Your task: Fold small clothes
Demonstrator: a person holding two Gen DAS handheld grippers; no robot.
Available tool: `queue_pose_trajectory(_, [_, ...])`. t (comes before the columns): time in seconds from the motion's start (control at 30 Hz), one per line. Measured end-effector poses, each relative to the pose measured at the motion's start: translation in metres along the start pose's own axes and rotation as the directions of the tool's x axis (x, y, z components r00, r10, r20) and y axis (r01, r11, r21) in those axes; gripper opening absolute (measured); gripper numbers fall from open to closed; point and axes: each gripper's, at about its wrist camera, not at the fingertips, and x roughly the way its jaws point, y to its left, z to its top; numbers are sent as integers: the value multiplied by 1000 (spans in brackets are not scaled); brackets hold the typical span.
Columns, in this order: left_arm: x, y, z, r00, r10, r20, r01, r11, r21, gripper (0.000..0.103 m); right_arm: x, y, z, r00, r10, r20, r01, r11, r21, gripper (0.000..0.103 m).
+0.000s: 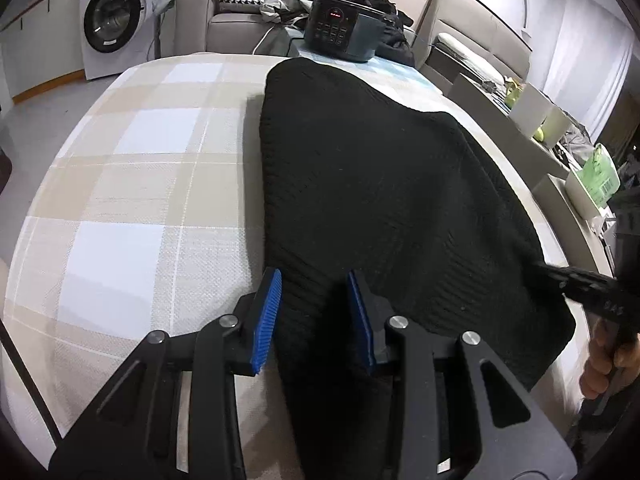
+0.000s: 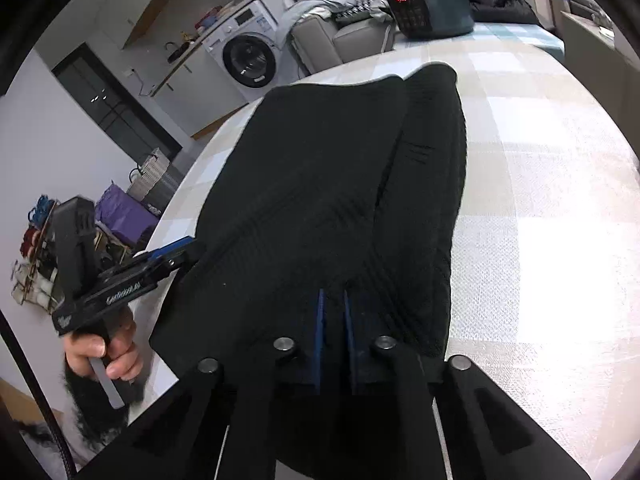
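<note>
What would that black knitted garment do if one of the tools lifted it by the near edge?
The black knitted garment would probably sag and drape rather than hold its shape: it already lies limp in soft folds on the checked tablecloth. Its ribbed knit looks thick, so it is likely not slippery, and fairly heavy for cloth. The right tool, pinching its edge, would likely drag the rest along.

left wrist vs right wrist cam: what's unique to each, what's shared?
Left wrist only: its own jaws standing apart over the near edge of the black knit garment, nothing pinched; boxes and a green bag past the table's far side.

Right wrist only: the right gripper shut on the garment's near hem; a purple bag and a dark cabinet door.

Both: the garment on the checked tablecloth, the washing machine, the black cooker, the sofa, and the other gripper at the frame edge.
</note>
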Motion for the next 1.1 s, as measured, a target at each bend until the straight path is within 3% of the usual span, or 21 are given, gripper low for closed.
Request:
queue_pose_trajectory(0.1, [1,3,-5,1000,-12,-18,12,1000,-13,31,-2,-4,-1,998,-67,-5,67,998,-8,7])
queue_pose_trajectory(0.17, [-2,3,-9,1000,-11,-13,11,1000,-20,31,2,-11,-5,998,-52,-33,53,998,22,7])
queue_pose_trajectory(0.27, [-21,1,-18,1000,-16,7,16,1000,-8,31,-17,-8,-10,1000,-19,20,18,999,29,14])
queue_pose_trajectory(0.33, [-34,-4,-29,999,-45,15,45,999,-2,31,-31,-10,-18,998,-46,49,45,998,32,19])
queue_pose_trajectory(0.5, [-39,-29,-59,997,-75,-21,76,992,95,43,-38,-30,-41,997,-78,19,76,993,95,25])
queue_pose_trajectory(0.6, [-40,-41,-71,1000,7,2,-7,982,187,44,-31,-34,-49,993,-119,10,118,990,78,24])
queue_pose_trajectory(0.77, [-57,-33,-74,1000,15,9,-16,990,141,45,-50,-27,-49,985,-164,61,164,986,13,25])
queue_pose_trajectory(0.83, [-72,-30,-73,998,36,60,-43,990,133,53,-62,-19,-48,983,-150,106,154,988,-27,36])
queue_pose_trajectory(0.9, [-87,-30,-73,992,51,115,-65,990,128,70,-73,-8,-49,972,-153,176,168,983,-74,71])
queue_pose_trajectory(0.97, [-99,-30,-73,984,70,164,-89,989,115,82,-82,0,-48,960,-156,233,187,975,-118,90])
queue_pose_trajectory(1.03, [-110,-30,-72,974,82,210,-107,988,109,84,-88,4,-49,950,-153,274,199,969,-149,94])
queue_pose_trajectory(1.1, [-118,-31,-73,966,77,248,-106,989,106,96,-89,6,-49,951,-134,278,183,970,-158,100])
